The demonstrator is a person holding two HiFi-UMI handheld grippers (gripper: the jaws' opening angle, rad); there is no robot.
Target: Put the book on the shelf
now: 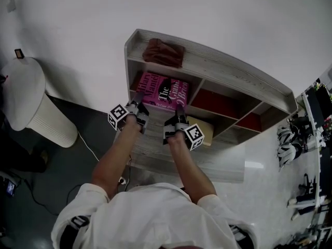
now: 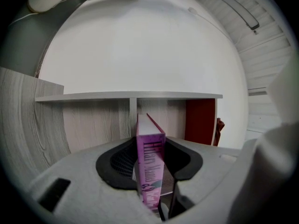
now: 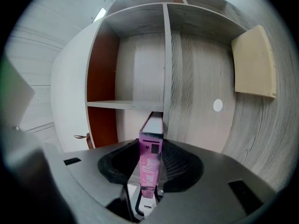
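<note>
Left hand-held gripper (image 1: 138, 100) and right hand-held gripper (image 1: 179, 112) each pinch the pink book (image 1: 165, 90) before the grey shelf (image 1: 223, 69), at its upper left bay. A brown cloth (image 1: 163, 52) lies atop the shelf; white wall (image 1: 207, 9) behind, dark floor (image 1: 96, 121) left of it.

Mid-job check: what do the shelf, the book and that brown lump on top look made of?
The shelf: likely laminated board, matt pale grey with wood-grain streaks. The book: paper, smooth pink printed cover, pale page edges showing. The brown lump: probably soft fabric or leather, going by its folds; can't tell which.
</note>
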